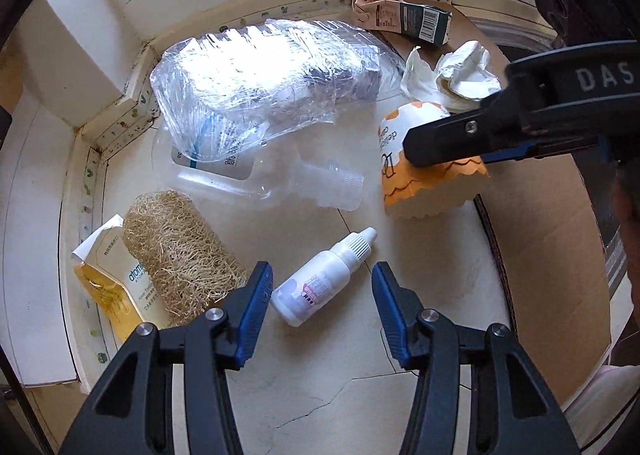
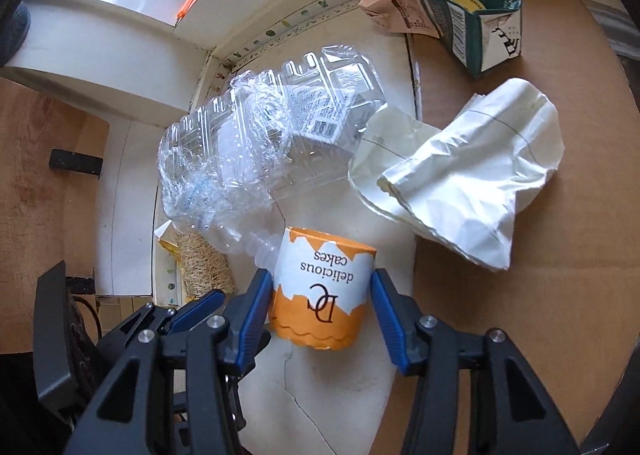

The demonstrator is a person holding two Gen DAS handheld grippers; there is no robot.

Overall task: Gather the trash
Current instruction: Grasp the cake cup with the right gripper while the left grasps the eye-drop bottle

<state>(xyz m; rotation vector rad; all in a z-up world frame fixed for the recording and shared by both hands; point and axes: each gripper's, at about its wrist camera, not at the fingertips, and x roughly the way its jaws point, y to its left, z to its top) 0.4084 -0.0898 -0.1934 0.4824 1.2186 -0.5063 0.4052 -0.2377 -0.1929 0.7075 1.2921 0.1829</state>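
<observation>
A small white dropper bottle lies slantwise on the pale floor tile. My left gripper points down over it, open, with the bottle in the gap and neither blue pad pressing on it. An orange and white paper cake cup lies on its side by the cardboard's edge. My right gripper is shut on it, a pad against each side. In the left wrist view one right finger crosses the cup.
Crushed clear plastic packaging and a clear bottle lie by the skirting corner. A loofah and a yellow pouch sit at the left. Crumpled white paper and a squashed carton rest on the brown cardboard.
</observation>
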